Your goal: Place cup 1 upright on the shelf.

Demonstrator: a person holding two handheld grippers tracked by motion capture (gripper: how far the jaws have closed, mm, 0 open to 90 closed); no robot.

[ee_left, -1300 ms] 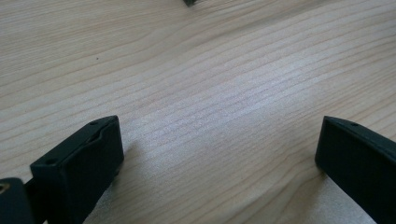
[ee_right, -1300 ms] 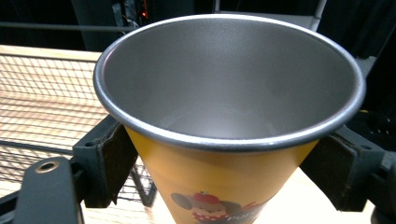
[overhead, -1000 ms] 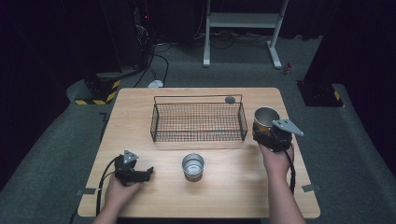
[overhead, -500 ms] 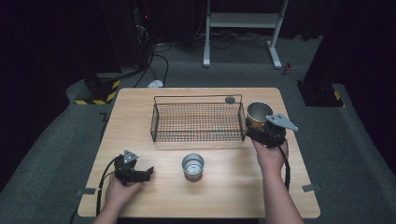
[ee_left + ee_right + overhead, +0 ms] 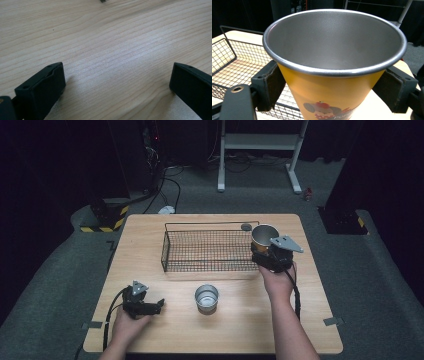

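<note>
Yellow cup point(image 5: 332, 82) sits clamped upright in the right gripper point(image 5: 272, 255) beside the wire basket point(image 5: 210, 251). Next, likely, it must clear the rim. The left gripper point(image 5: 145, 304) rests wide open, empty.

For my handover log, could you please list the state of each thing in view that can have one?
Yellow cup: upright, empty, clamped between the jaws, at the basket's right end.
Right gripper: shut on the yellow cup.
Left gripper: open, holding nothing, low over the table.
Wire basket: upright, empty.
Small metal cup: upright on the table, untouched, looks empty.
</note>
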